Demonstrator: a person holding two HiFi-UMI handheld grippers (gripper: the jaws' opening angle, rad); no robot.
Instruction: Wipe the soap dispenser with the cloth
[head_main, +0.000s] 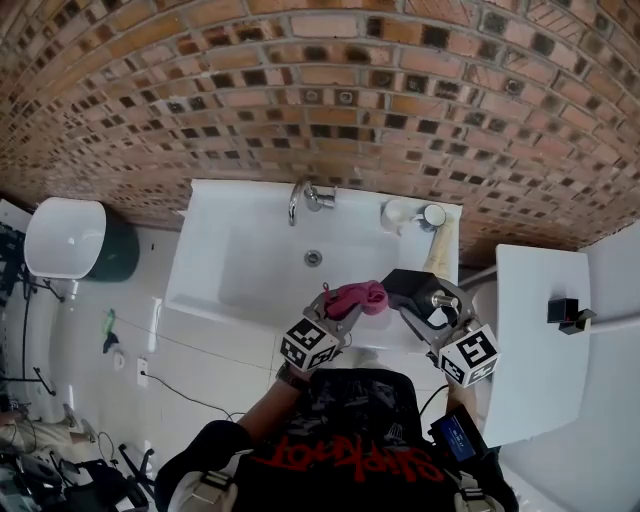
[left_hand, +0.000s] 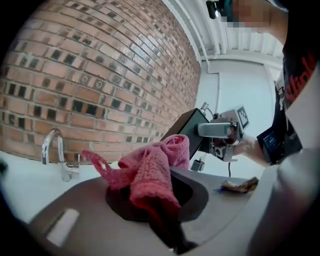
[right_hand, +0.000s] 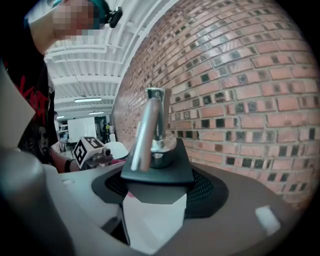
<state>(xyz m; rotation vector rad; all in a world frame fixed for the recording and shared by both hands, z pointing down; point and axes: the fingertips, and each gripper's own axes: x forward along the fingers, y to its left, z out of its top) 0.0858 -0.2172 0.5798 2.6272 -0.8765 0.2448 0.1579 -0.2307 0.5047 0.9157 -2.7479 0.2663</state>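
In the head view both grippers are held over the near rim of the sink. My left gripper (head_main: 343, 308) is shut on a bunched pink cloth (head_main: 357, 296), which in the left gripper view hangs over the jaws (left_hand: 150, 172). My right gripper (head_main: 428, 303) is shut on the soap dispenser (head_main: 408, 286), a black-topped block with a chrome pump spout (right_hand: 148, 129) and a white lower body (right_hand: 155, 220). Cloth and dispenser are close together, the cloth just left of it; I cannot tell whether they touch. The dispenser (left_hand: 186, 128) also shows in the left gripper view.
A white sink (head_main: 205, 270) with a chrome faucet (head_main: 300, 198) stands against the brick wall. A white cup (head_main: 432, 215) sits on its back right corner. There is a toilet (head_main: 66, 236) at left and a white shelf (head_main: 540, 340) at right.
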